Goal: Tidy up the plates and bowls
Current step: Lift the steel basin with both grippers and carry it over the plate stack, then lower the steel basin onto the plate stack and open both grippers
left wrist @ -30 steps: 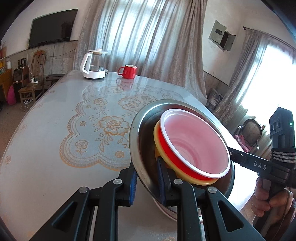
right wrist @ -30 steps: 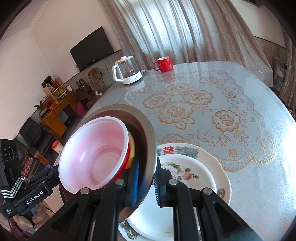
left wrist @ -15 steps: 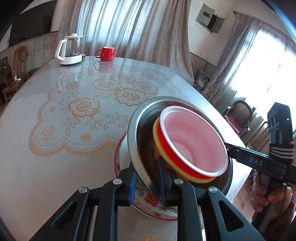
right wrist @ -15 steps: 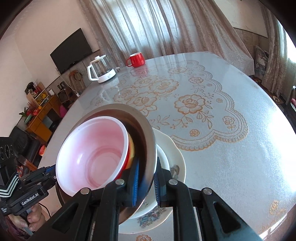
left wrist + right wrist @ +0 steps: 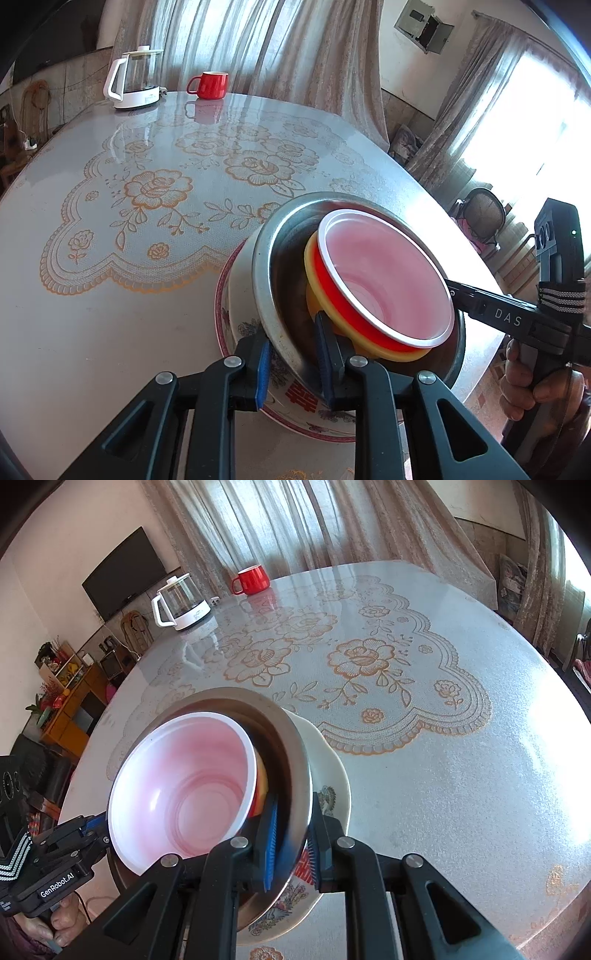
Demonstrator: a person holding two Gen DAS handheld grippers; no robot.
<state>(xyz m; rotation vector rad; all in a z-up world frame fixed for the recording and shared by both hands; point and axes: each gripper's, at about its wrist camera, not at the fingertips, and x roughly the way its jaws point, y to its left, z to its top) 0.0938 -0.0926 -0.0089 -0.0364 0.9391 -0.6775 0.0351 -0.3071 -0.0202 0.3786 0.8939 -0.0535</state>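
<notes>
I am looking across a round table [image 5: 110,332] that is wearing a clear cover over a lace cloth with orange roses [image 5: 159,188]. At its far edge a white-based glass kettle [image 5: 135,83] is standing just left of a red mug [image 5: 210,85]. Behind them curtains [image 5: 258,48] are hanging; a dark television [image 5: 123,572] is sitting on the left wall.

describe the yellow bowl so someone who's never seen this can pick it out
On the round table, at its near edge, a steel bowl sits over decorated plates, pinched by both grippers. Nested inside it are plastic bowls: the yellow bowl is the lower one, only its thick rim showing beneath the red bowl with its pale pink inside.
</notes>
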